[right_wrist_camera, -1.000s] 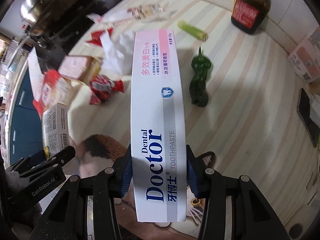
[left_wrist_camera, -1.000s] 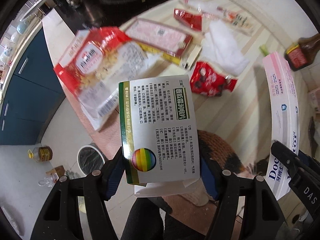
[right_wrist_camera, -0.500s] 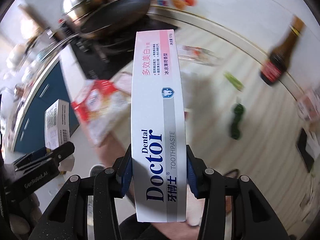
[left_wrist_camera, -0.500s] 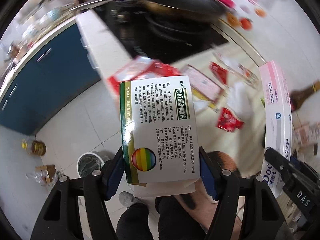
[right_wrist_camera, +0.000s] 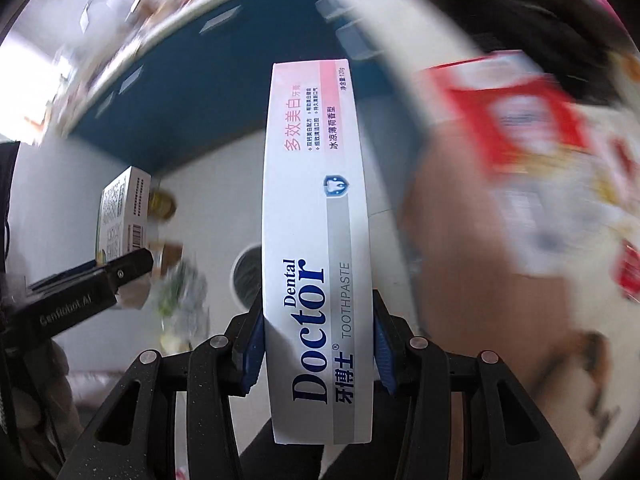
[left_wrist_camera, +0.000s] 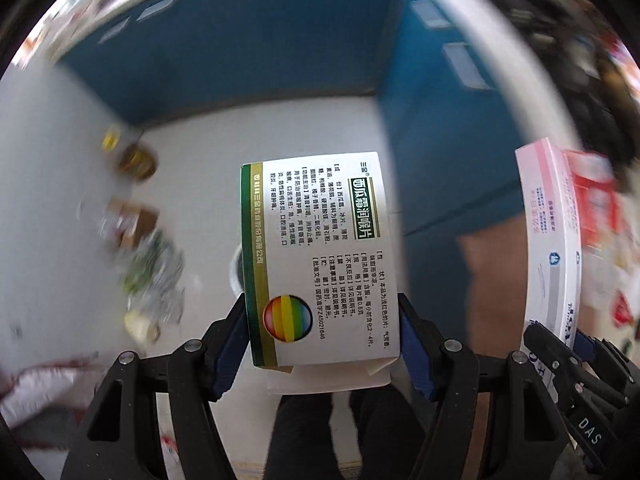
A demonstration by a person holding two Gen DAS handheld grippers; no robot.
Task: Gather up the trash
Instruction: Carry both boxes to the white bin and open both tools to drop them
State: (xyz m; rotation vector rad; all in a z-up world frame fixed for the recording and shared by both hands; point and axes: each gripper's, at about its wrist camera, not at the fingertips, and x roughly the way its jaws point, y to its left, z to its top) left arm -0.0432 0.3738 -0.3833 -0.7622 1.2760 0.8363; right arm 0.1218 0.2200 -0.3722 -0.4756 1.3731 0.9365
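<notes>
Blue pads of the left gripper [left_wrist_camera: 322,344] clamp a white-and-green cardboard medicine box [left_wrist_camera: 316,256] above the round bin [right_wrist_camera: 247,276]; beside it, the right gripper [right_wrist_camera: 318,352] clenches a long white-and-pink toothpaste carton [right_wrist_camera: 316,240].

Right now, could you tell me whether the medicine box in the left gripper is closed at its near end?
Open: a flap hangs loose below the medicine box at its near end, between the left gripper's pads.
</notes>
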